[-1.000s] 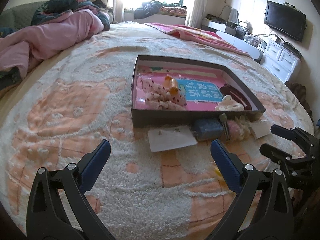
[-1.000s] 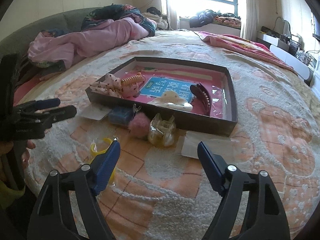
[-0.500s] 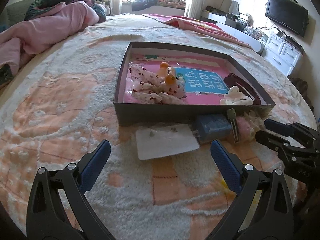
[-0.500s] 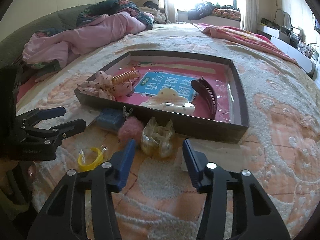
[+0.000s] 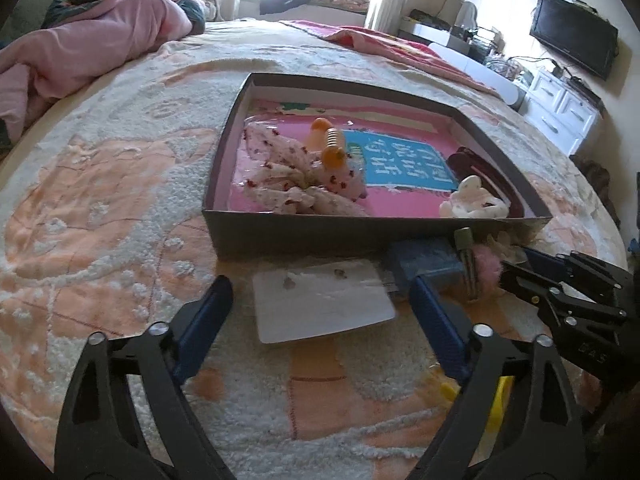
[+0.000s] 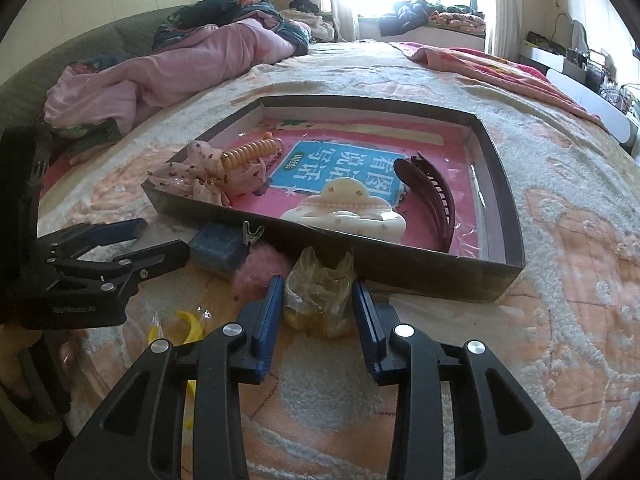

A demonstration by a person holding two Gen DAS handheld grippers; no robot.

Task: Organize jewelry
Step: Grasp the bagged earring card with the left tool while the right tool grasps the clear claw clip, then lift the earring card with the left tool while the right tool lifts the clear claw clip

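Translucent yellowish plastic claw clip (image 6: 318, 292) stands on the bed just in front of the dark shallow cardboard tray (image 6: 424, 276), its prongs pointing up toward the tray wall. In the right wrist view the right gripper (image 6: 316, 312) has its blue pads on either side of the clip, narrowed close to it, though contact is not clear. Left of the clip lie a pink fluffy hair piece (image 6: 256, 270) and a blue rectangular pouch (image 6: 216, 248). Inside the tray, a dark maroon curved hair claw (image 6: 434, 196) runs lengthwise front to back.

In the left wrist view the left gripper (image 5: 320, 320) hangs wide apart and holding nothing over a white rectangular earring card (image 5: 320, 304), which lies flat just before the tray's (image 5: 320, 236) near wall. The peach and cream tufted bedspread (image 5: 100, 216) stretches open to the tray's left.
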